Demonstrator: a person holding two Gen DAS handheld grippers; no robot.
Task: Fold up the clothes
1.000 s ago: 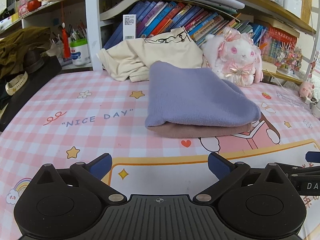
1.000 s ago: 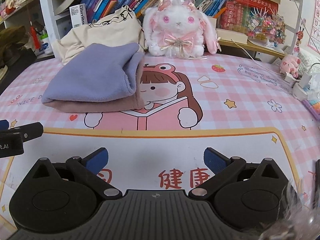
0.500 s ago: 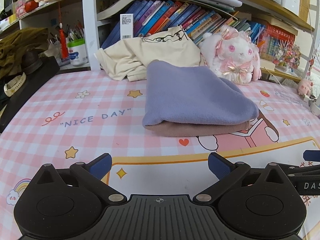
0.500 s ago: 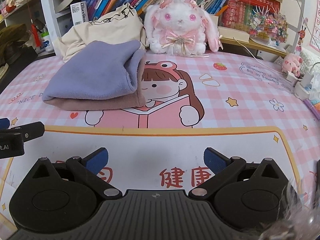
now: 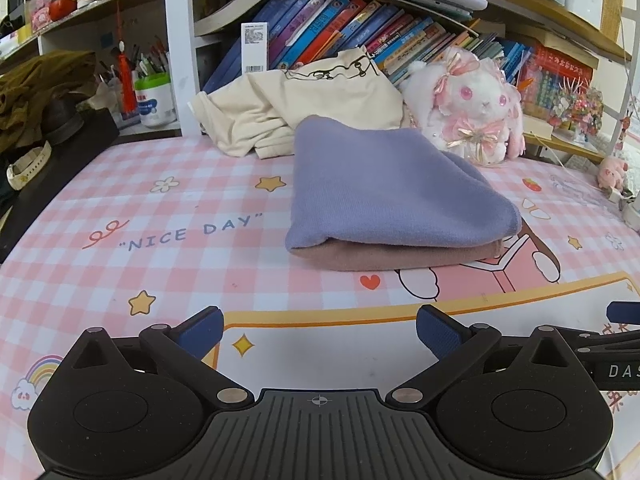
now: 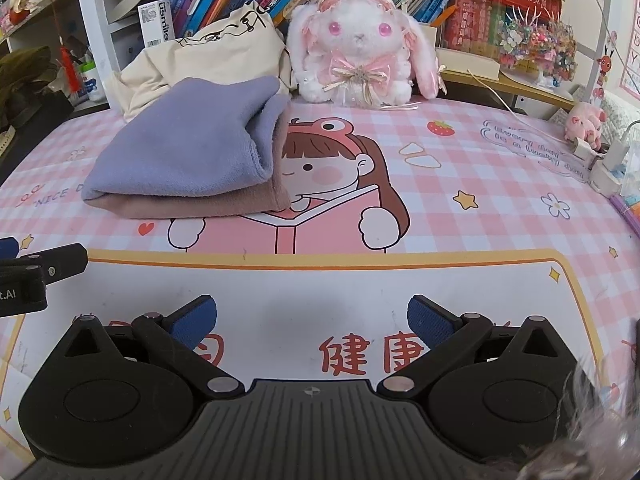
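Both views have crept slightly nearer the folded lilac garment (image 5: 392, 196), stacked on a mauve one (image 5: 400, 258) ahead of the left gripper (image 5: 319, 330) and ahead-left of the right gripper (image 6: 312, 320), both spread empty; soft, light fleece, probably best pinched at its open edge.

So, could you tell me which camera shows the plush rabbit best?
The right wrist view: the plush rabbit faces it, whole and unobstructed. The left wrist view shows it smaller and off to the side.

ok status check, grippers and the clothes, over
Left gripper and right gripper both open, empty, low over the pink checked mat. Folded lilac fleece garment stacked on folded dusty-pink garment. Crumpled cream garment unfolded behind. Nothing in the way.
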